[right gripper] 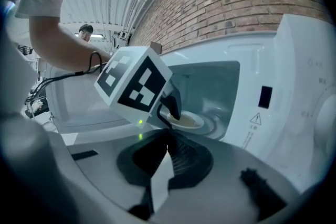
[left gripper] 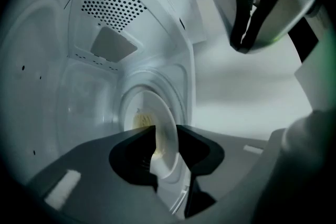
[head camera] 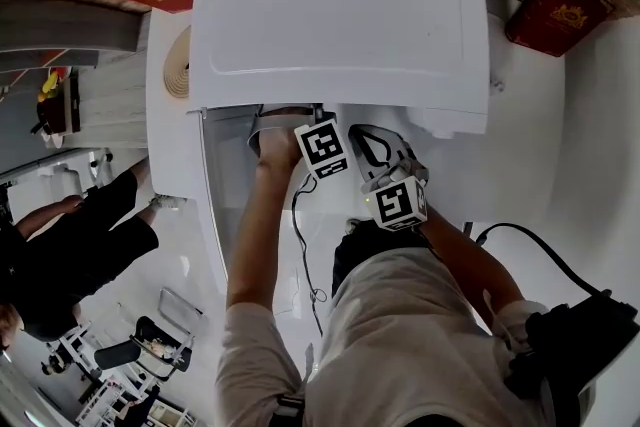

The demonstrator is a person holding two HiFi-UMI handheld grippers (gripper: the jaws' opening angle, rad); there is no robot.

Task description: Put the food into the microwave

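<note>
plate of food (left gripper: 164,157), set inside microwave (head camera: 340,15); left gripper (left gripper: 165,127) jaws apart astride its rim, apparently releasing; right gripper (right gripper: 168,140) together, idle outside

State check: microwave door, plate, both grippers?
microwave door: open
plate of food: inside the microwave
left gripper: open, plate rim between its jaws
right gripper: shut, empty, outside the microwave
</note>
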